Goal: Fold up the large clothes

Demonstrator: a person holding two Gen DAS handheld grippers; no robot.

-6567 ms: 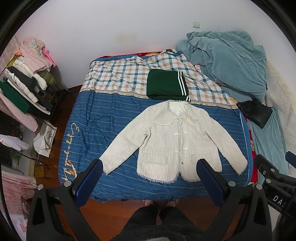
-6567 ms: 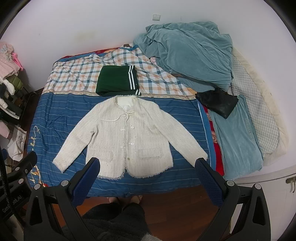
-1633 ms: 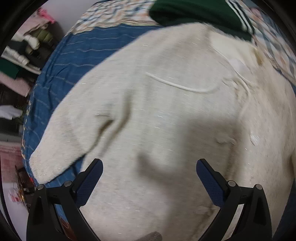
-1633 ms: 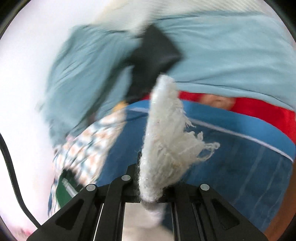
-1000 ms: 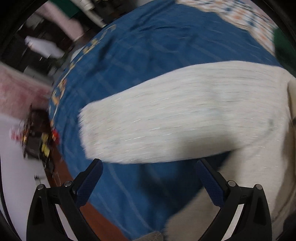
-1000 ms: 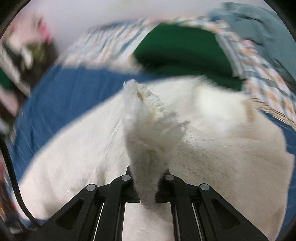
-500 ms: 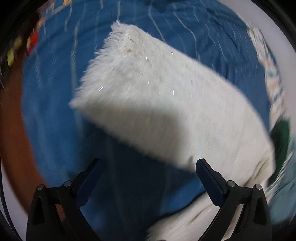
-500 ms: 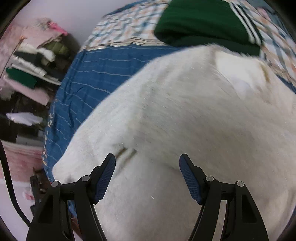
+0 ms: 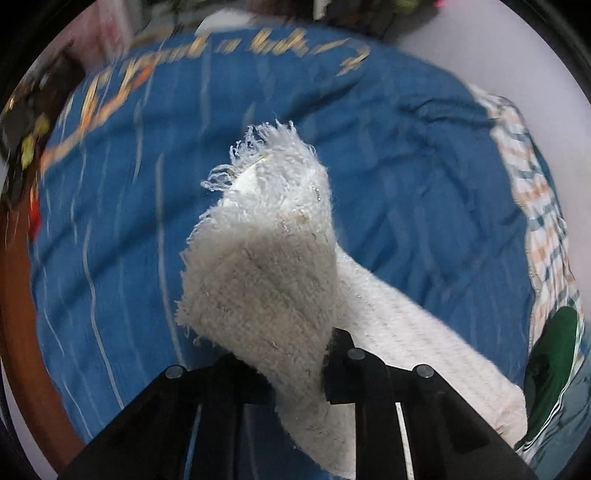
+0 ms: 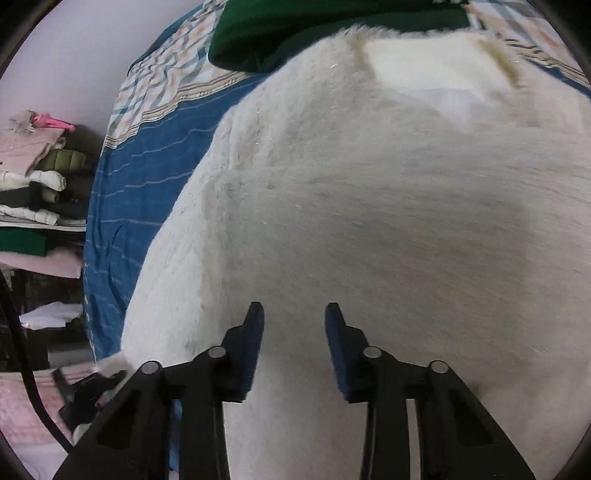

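Your left gripper point(image 9: 295, 354) is pinched shut on the fringed cuff of the sleeve point(image 9: 266, 258) of the cream jacket point(image 10: 369, 192); the cuff stands up off the blue bedspread point(image 9: 406, 147) while the remaining length of the sleeve trails away to the right, flat on the bed. Your right gripper point(image 10: 294, 332) hovers over the jacket body near its left side seam; its jaws are closing, with only bare cloth below them and nothing caught between the pads.

Step in hand, as judged: fold the left sleeve in across the body.
- Carry the cuff low and level toward the jacket's middle so the sleeve creases at the shoulder seam, not mid-arm.
- Use the right gripper to pin the body near the seam, otherwise the whole jacket is likely to drag on the bedspread.
- Keep the fringe out from under the fold; it looks loose and apt to bunch.
- Release only once the cuff lies flat on the body.

Containers: none in view. The folded green garment point(image 10: 332, 29) lies just beyond the collar, on the checked part of the cover; stacked clothes point(image 10: 37, 177) sit on shelving to the left of the bed.
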